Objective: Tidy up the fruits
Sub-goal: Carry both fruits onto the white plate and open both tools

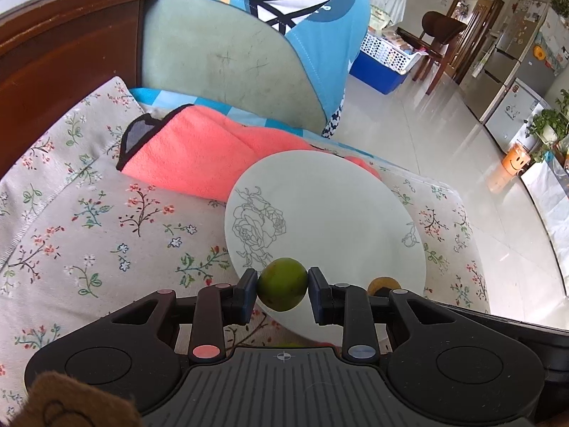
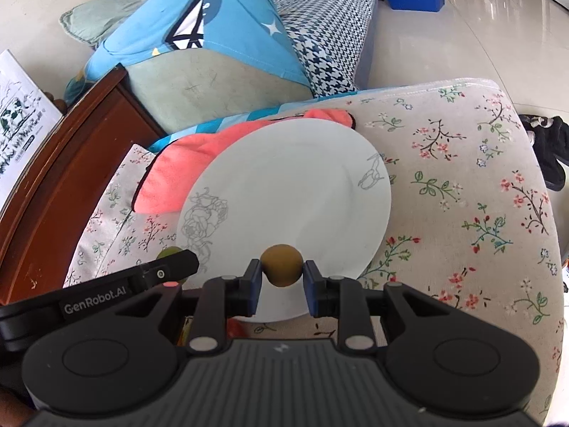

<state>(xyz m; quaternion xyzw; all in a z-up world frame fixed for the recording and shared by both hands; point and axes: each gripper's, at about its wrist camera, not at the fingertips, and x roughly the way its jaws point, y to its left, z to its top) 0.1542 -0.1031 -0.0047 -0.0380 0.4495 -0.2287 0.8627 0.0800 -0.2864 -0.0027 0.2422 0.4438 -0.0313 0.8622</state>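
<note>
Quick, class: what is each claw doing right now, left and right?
Left claw: closed on a green fruit, over the white plate.
Right claw: closed on a brown fruit, over the same plate.

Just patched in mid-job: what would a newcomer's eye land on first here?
First, the big white plate with a line-drawn rose, lying on the floral cushion and partly over a coral pink cloth. Next, the fruit held over its near rim: the left gripper is shut on a green fruit, and the right gripper beside it is shut on a brown fruit.
</note>
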